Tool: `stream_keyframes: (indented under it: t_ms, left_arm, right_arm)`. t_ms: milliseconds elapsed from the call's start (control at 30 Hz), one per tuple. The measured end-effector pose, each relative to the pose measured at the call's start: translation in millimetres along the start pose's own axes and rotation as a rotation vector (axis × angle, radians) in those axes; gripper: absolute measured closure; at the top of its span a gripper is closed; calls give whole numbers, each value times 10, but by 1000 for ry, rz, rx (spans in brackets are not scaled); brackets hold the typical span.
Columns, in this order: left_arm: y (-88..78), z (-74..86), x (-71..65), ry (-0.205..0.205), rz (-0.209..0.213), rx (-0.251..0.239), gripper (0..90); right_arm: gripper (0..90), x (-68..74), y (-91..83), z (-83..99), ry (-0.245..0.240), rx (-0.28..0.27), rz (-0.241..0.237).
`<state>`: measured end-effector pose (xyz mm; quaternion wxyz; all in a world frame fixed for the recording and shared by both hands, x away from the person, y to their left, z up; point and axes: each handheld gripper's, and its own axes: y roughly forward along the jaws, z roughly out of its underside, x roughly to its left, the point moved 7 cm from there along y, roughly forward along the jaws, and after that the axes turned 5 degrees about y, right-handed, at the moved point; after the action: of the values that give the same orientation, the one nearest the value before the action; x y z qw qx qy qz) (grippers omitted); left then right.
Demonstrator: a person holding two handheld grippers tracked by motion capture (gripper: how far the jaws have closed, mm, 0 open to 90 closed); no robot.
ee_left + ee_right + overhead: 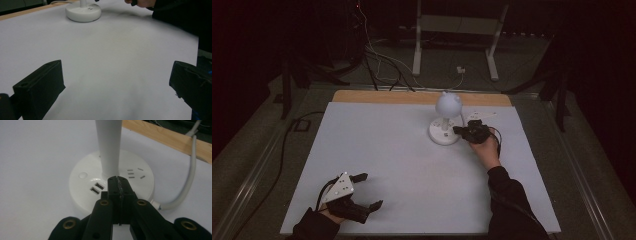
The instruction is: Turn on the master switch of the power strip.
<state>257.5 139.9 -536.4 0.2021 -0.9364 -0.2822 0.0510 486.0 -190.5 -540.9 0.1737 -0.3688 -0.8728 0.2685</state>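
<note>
A white desk lamp (pixel 446 120) with a round head and round base stands on the white table sheet at the back middle. Its base (pixel 110 187) carries two USB ports, a round button and socket slots, with the stem (pixel 109 147) rising from it. My right gripper (pixel 118 180) is shut with nothing between its jaws, its tips over the base just in front of the stem; from above the right gripper (pixel 458 131) sits at the base's right edge. My left gripper (pixel 368 191) rests open near the front left corner. The lamp base (pixel 83 11) lies far ahead of it.
A white cable (pixel 190 175) runs from the base's right side over the wooden table edge (pixel 172 138). A white metal stand (pixel 457 35) and loose cables lie on the floor behind the table. The person's dark sleeve (pixel 180 17) crosses the left gripper view's upper right.
</note>
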Motion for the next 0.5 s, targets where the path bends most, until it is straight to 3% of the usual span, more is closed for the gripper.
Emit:
stream_keyframes:
  t_ms: [233,500]
  left_arm:
    - [1,4,0,2,1,3,1]
    - [4,4,-5,3,1,4,1]
  right_arm:
    - [900,-28,82,44,-22,36,52]
    - [900,-21,98,39,-29,29,79]
